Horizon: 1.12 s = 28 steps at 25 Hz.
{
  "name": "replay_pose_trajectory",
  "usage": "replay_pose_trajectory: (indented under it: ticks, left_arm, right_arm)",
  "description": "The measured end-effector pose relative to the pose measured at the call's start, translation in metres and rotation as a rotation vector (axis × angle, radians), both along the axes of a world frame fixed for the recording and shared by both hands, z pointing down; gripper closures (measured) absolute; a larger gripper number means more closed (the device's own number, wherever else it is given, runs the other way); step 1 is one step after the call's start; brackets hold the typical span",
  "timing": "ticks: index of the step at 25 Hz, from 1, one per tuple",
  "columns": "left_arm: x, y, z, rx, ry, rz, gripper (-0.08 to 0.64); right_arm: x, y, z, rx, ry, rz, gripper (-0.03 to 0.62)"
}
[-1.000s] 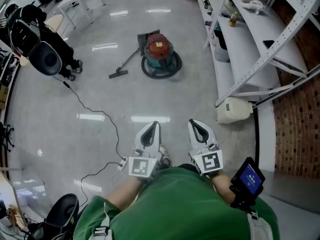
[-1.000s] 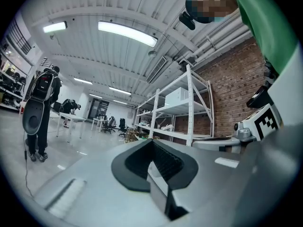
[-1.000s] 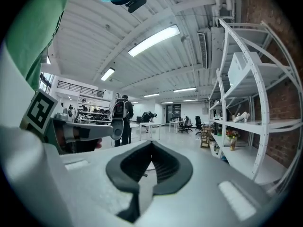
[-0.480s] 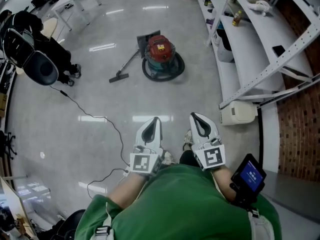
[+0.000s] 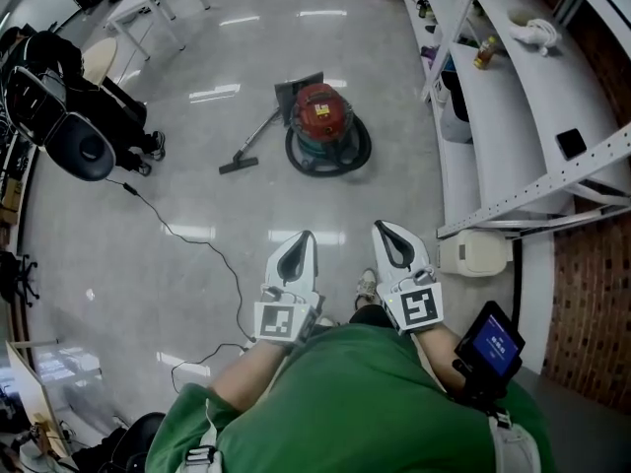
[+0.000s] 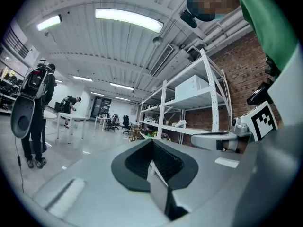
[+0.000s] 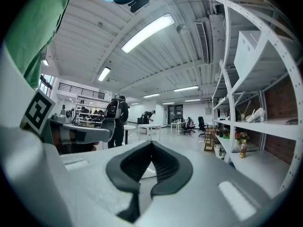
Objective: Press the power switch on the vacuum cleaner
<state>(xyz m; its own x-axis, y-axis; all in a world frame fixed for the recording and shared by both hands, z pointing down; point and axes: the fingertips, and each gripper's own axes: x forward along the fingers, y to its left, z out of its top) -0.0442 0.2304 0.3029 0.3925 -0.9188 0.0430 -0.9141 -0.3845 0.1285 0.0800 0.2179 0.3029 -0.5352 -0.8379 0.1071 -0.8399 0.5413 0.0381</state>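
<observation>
Glossy grey floor [image 5: 197, 294] fills an open workshop, with white shelving [image 5: 493, 97] along its right edge and a person carrying a backpack [image 5: 69, 106] off at its left edge. The vacuum cleaner [image 5: 321, 116], a red drum on a dark round base, stands on the floor well ahead of the wearer, near the foot of the shelving. Its wand [image 5: 256, 134] slants away to a floor nozzle [image 5: 240, 165] on its left. A thin cable [image 5: 212, 249] snakes over the floor between the backpack carrier and the wearer's feet. The left gripper [image 5: 304, 244] and the right gripper [image 5: 383, 235] are held side by side close to the green-clad body, both pointing toward the machine but well apart from it. In each gripper view the dark jaws meet at their tips with nothing between them. The step in hand looks like the approach, with no contact made yet. The power switch is too small to pick out from here, so the next move calls for walking up to the drum and finding the switch on its top. One closed jaw tip must then be lowered onto it, with enough care that the wheeled body does not roll away under the push.
</observation>
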Motion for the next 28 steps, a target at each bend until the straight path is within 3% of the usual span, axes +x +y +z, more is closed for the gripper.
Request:
replay_pose_trajectory:
  ticks: [13,22,28]
  left_arm:
    - [0.056,-0.100,0.004,-0.002,-0.046,-0.067,0.554]
    - [0.045,-0.163,0.013,-0.002,-0.027,-0.079,0.554]
    - [0.017,-0.225,0.024,-0.007,0.002,-0.066,0.554]
  right_arm:
    - [0.050,-0.109,0.009,-0.007,-0.039,-0.080,0.591]
    - [0.040,-0.171,0.017,-0.010,-0.019,-0.091,0.591]
    - [0.017,-0.231,0.027,-0.030,0.018,-0.063,0.591]
